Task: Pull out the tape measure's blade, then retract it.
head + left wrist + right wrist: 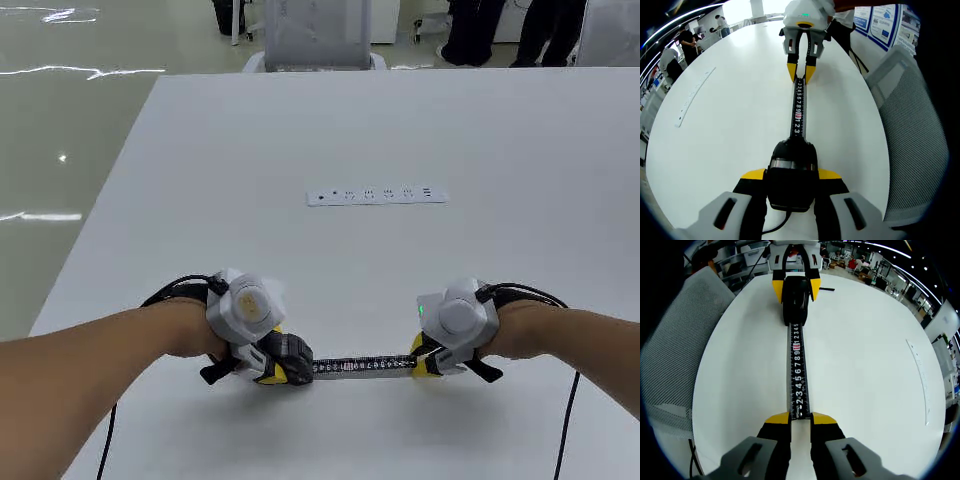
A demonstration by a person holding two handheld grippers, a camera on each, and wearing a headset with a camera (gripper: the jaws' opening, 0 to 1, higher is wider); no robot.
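head view: tape measure case (292,357) is clenched by the left gripper (278,366) at 7 o'clock; its drawn-out blade (362,366) is pinched at the tip by the right gripper (421,363) at 5 o'clock.

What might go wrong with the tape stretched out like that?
The right gripper pinches just the tip of the black numbered blade; a slip may whip it back into the black tape measure case. The left gripper clamps that case by its sides, so harder pulling might twist it loose.

Matt table (300,130); seemingly rubbery tape measure (791,172)
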